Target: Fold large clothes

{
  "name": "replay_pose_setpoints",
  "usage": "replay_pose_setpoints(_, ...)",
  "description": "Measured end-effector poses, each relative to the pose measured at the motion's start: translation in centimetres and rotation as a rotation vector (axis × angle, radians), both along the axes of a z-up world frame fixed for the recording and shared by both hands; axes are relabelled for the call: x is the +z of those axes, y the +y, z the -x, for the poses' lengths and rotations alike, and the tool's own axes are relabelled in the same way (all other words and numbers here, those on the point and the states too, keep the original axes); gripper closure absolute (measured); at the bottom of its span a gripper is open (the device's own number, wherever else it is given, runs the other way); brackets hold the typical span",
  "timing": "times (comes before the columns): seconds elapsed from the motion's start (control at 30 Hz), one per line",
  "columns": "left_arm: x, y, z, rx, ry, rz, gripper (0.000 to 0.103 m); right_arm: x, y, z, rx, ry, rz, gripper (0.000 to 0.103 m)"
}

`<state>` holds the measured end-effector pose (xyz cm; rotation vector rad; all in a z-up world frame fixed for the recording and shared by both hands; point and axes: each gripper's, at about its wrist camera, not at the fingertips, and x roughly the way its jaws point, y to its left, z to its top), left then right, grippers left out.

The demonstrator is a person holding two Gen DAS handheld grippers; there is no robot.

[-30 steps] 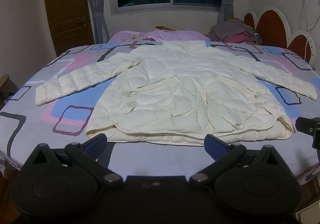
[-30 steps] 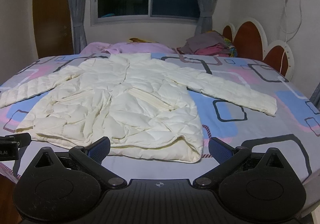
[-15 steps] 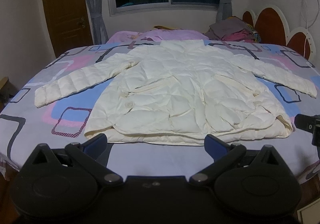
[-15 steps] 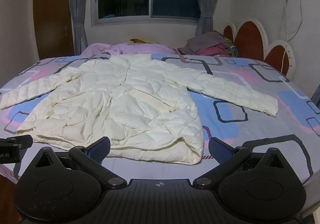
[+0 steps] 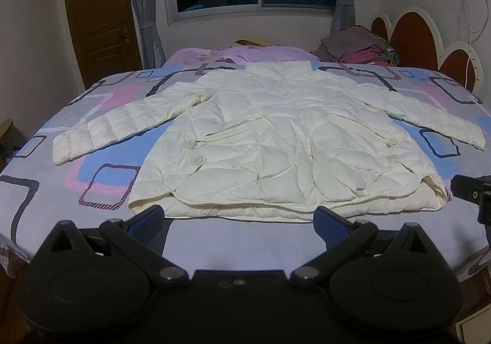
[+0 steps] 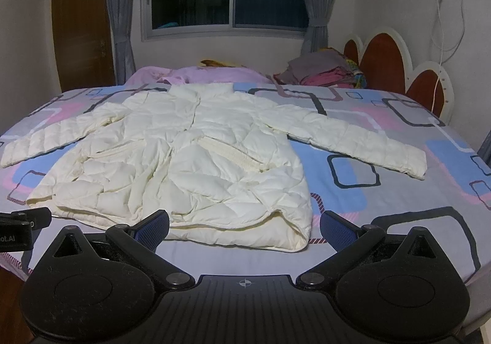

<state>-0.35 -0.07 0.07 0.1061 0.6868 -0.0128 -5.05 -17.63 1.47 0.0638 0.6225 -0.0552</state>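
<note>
A cream quilted puffer jacket [image 5: 276,141] lies flat on the bed, front up, collar toward the window, both sleeves spread out to the sides. The right wrist view shows the same jacket [image 6: 184,166] with its right sleeve [image 6: 362,141] stretched across the sheet. My left gripper [image 5: 239,221] hovers open just short of the hem, nothing between its blue pads. My right gripper [image 6: 245,228] is open too, near the hem's right corner [image 6: 294,236]. Each gripper's edge shows in the other's view.
The bed [image 5: 92,184] has a grey sheet with pink and blue squares. A pile of folded clothes [image 5: 356,49] and a pink blanket [image 5: 233,53] sit at the far side. A headboard [image 6: 386,64] stands right, a wooden door [image 5: 101,12] left.
Both views have tipped slightly upward, so the jacket sits a little lower in frame. The jacket itself has not moved and both grippers stay open.
</note>
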Motion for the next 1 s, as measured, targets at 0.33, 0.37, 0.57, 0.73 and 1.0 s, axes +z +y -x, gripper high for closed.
replay_pose_setpoints(0.33, 0.02, 0.09, 0.25, -0.005, -0.001, 0.004, 0.0, 0.06, 0.05, 0.29, -0.001, -0.005, 0.001, 0.0)
replay_pose_setpoints(0.37, 0.03, 0.11, 0.25, -0.006, -0.001, 0.004, 0.0, 0.07, 0.07, 0.3, -0.001, -0.005, 0.001, 0.0)
replay_pose_setpoints(0.57, -0.08, 0.26, 0.29, -0.004, -0.004, 0.006, 0.0, 0.06, 0.06, 0.44, 0.001, -0.008, 0.001, 0.0)
replay_pose_setpoints(0.73, -0.12, 0.4, 0.22, -0.002, -0.004, 0.009, 0.0, 0.12, 0.27, 0.66, 0.003, -0.01, 0.003, 0.0)
replay_pose_setpoints(1.0, -0.01, 0.54, 0.19, -0.005, -0.012, 0.011, 0.0, 0.09, 0.29, 0.62, 0.002, -0.009, 0.003, 0.0)
